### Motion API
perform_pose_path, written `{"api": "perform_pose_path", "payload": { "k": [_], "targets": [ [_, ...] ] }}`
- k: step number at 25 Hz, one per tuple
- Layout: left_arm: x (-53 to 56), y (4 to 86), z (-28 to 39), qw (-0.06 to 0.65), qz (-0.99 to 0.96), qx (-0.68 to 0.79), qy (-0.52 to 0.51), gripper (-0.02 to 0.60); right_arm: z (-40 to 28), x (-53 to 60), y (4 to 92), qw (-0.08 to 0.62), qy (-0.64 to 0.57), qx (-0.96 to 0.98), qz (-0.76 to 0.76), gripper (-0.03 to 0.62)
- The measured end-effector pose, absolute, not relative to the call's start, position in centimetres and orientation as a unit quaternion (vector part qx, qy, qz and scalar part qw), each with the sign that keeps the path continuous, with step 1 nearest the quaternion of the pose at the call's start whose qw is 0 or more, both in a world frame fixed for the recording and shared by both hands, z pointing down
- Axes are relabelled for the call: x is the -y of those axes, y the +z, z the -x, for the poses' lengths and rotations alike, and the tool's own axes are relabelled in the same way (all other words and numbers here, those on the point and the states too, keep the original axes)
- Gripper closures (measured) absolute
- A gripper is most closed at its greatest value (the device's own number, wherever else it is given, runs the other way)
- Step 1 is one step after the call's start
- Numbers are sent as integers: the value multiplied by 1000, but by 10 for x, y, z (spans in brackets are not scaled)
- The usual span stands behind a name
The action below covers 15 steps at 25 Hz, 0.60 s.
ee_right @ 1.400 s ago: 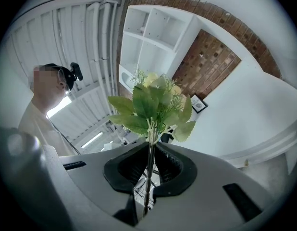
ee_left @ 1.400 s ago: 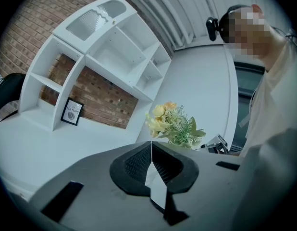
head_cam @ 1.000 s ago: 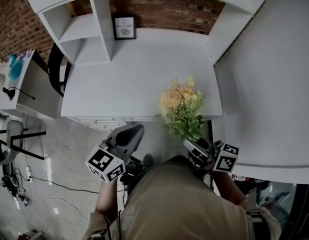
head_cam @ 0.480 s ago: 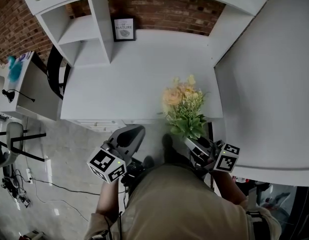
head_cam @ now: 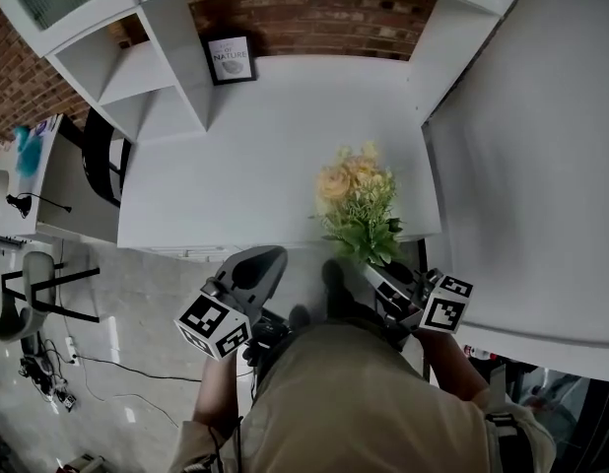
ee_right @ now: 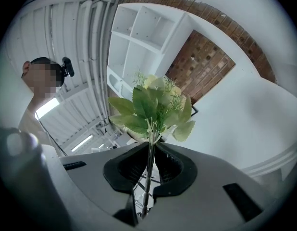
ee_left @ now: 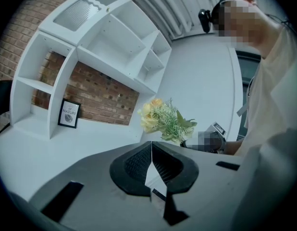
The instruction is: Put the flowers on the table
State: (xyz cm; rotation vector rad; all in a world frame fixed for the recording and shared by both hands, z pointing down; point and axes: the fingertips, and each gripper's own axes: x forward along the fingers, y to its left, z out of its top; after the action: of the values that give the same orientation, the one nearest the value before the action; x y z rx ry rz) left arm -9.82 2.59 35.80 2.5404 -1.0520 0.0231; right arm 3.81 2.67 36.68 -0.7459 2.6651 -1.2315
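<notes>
Both claws have edged forward since the earlier frame, and the flowers (head_cam: 356, 200) now reach farther over the near edge of the tabletop (head_cam: 255, 166).

At the far left in the head view, a white shelf unit (head_cam: 137, 67) stands on the back of the tabletop against a brick wall (head_cam: 304, 13). A small framed print (head_cam: 231, 59) leans just beside the shelf unit's right-hand upright.

Nearer the person, the left claw (head_cam: 260, 264) hangs off the tabletop's front edge, above the floor. In the left gripper view, the left claw (ee_left: 151, 144) has its jaws pressed together with nothing between them. It faces the framed print (ee_left: 69, 113) and the bouquet (ee_left: 163, 121).

To its right, the flowers are a bunch of pale yellow and peach blooms over green leaves. Their heads lie above the tabletop's front right part, and their stems slant back over the edge. Whether the leaves brush the surface cannot be told.

Farthest right, the right claw (head_cam: 378, 274) holds those stems just off the tabletop's edge. In the right gripper view, the right claw (ee_right: 150, 150) has its jaws nearly closed on the thin green stems, with the leaves and blooms (ee_right: 151, 102) fanning out just beyond the tips.
</notes>
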Motion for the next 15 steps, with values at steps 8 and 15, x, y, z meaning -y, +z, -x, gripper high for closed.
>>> {"api": "perform_pose_path", "payload": {
  "k": [8,15],
  "targets": [
    [-6,368,77,209,-910,357,21,568,-59,-5,375,61,-408,-868,277,546],
    [7,372,71,219,-910,352,25,568,-69,18,376,73,-418,-857,293,546]
  ]
}}
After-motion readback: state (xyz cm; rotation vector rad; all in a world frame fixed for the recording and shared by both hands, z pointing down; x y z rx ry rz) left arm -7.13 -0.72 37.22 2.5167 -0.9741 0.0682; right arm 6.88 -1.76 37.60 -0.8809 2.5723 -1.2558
